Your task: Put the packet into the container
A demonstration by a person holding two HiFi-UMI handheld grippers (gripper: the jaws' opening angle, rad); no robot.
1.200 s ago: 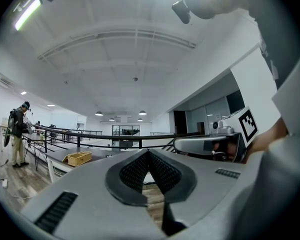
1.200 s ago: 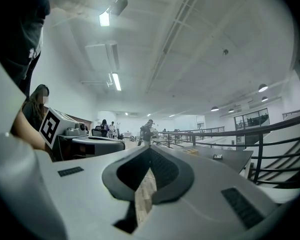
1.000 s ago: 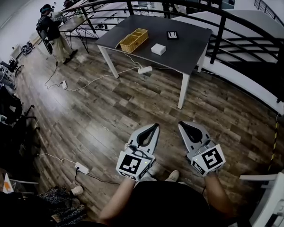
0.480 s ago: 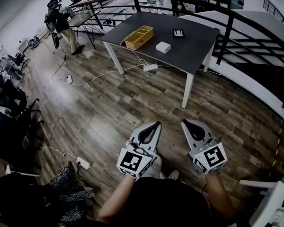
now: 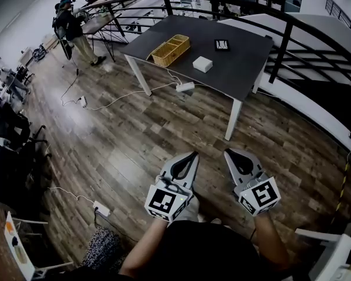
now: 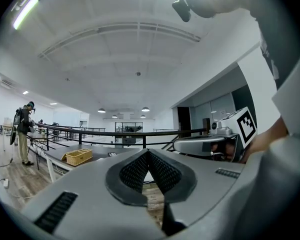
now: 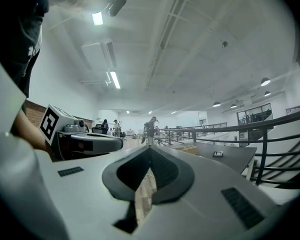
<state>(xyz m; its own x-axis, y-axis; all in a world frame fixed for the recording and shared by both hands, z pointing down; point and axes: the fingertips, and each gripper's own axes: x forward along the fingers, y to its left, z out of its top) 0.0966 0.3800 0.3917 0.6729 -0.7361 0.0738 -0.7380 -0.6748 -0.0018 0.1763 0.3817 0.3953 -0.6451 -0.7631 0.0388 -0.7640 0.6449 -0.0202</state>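
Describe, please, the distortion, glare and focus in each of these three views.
Head view: strong fisheye bows the railing into an arc and darkens the corners; the table is sharp. Left gripper view: round black vignette, glare from the ceiling strip light, the shut tongs crowd the lower frame. Right gripper view: same vignette, blown-out ceiling lamp.

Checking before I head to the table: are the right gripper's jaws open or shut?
Shut. In the right gripper view, the right gripper has its jaws meeting at the tips, with nothing held between them.

Bright ceiling strip lights [image 7: 114, 79], fisheye distortion, dark vignetted corners.
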